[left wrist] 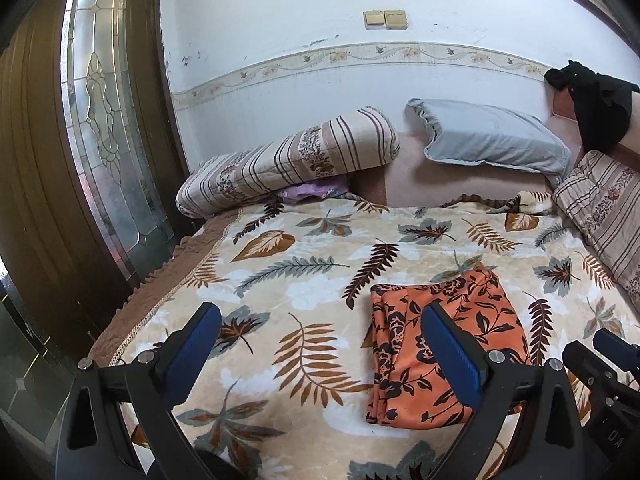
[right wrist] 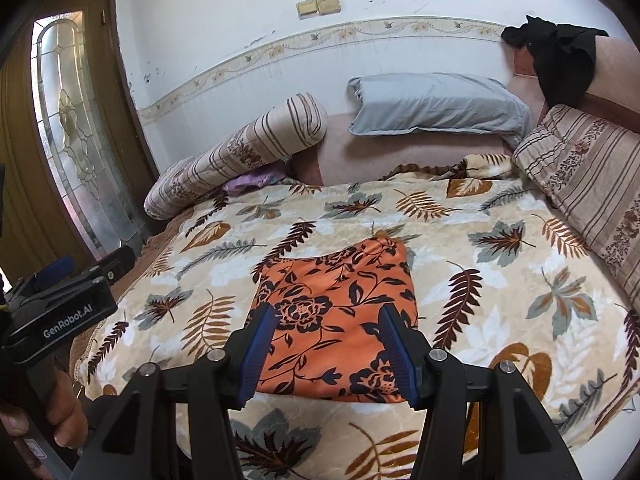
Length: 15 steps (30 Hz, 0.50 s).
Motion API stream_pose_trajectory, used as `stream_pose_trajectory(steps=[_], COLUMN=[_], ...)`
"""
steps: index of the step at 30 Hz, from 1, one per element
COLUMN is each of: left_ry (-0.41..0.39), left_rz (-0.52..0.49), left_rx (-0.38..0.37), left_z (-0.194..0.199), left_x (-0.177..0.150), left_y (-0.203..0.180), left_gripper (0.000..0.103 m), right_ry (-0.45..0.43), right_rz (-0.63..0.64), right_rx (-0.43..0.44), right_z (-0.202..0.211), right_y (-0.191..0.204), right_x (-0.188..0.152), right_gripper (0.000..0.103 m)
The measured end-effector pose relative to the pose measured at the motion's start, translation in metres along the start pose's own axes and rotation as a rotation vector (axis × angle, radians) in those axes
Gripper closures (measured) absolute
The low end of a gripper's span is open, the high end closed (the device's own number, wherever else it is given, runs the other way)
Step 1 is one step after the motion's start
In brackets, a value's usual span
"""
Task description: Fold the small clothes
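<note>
Orange floral garment [right wrist: 336,320] — folded flat, soft, roughly rectangular — on leaf-print blanket [right wrist: 480,280]; left gripper [left wrist: 320,344] and right gripper [right wrist: 328,352] fingers apart, empty.

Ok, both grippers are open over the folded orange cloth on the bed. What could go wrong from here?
1. The orange floral cloth lies directly on the plush leaf-print blanket; a low pinch by the right gripper might catch the blanket too.
2. The cloth's stacked layers show along its left edge; gripping only the top one could undo the fold.
3. The left gripper is close beside the right one, so they might bump when closing in.
</note>
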<state>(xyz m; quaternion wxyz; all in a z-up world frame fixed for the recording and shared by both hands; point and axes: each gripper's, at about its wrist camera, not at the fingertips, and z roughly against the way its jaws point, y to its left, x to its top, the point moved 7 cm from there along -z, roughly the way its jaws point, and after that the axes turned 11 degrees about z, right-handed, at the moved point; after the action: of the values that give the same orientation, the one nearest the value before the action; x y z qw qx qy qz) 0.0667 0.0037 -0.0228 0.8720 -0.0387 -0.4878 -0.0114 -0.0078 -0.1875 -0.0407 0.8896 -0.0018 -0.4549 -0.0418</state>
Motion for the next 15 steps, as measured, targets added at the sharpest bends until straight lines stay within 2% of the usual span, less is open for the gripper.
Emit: stream_pose_trajectory(steps=[15], left_ry=[0.026], left_rz=[0.016], left_rx=[-0.001], left_z=[-0.012], left_x=[-0.006], left_y=[0.008], left_gripper=[0.003], right_ry=[0.026], right_rz=[0.029], right_rx=[0.008], right_z=[-0.013], right_y=[0.014], right_x=[-0.003], right_gripper=[0.045])
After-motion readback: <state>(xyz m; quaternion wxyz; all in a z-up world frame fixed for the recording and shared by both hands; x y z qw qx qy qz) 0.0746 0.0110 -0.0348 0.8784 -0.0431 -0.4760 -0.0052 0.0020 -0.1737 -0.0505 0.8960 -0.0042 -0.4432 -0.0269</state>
